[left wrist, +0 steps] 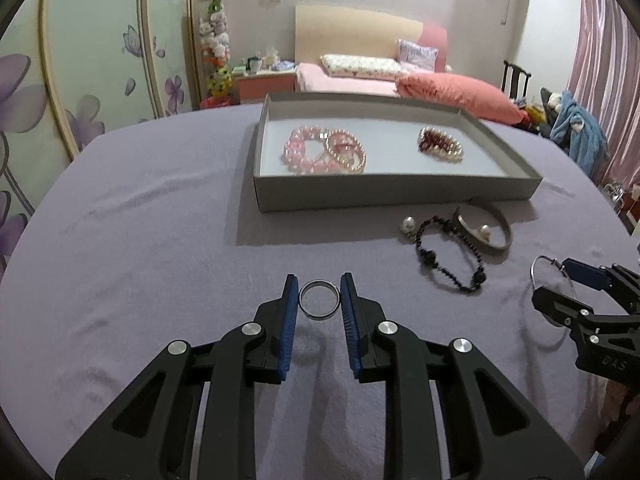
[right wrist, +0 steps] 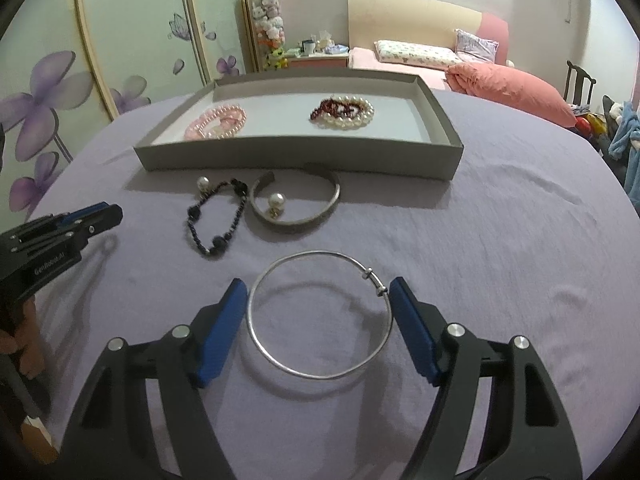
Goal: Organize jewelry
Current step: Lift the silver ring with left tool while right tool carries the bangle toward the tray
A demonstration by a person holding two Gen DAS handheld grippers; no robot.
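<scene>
Left gripper (left wrist: 320,307): jaws narrowed on a small metal ring (left wrist: 320,305), both blue pads touching its sides; ring appears lifted clear of the cloth, its shadow lying beneath. Gripped across its width, probably so that it carries flat to the tray.

Right gripper (right wrist: 318,320): jaws wide, pads set against opposite sides of a thin silver bangle (right wrist: 319,314); bangle seems raised, a shadow showing under it, so judged held. The wide spread suits the bangle's span.

Purple cloth (left wrist: 140,240): covers the work surface.

Grey tray (left wrist: 396,192): landmark; open-topped, beyond both grippers, the likely place for the sorted pieces.
- Inside, left part: pink bead bracelets (left wrist: 304,152), piled with a pale pearl bracelet (left wrist: 346,150).
- Inside, right part: pearl and dark red bracelets (left wrist: 440,145), grouped apart.

Just in front of the tray, unsorted:
- Black bead bracelet (right wrist: 218,216).
- Grey open cuff (right wrist: 300,204), against the tray's front wall.
- Two pearl earrings, one loose (right wrist: 204,183), one inside the cuff (right wrist: 276,201).
</scene>
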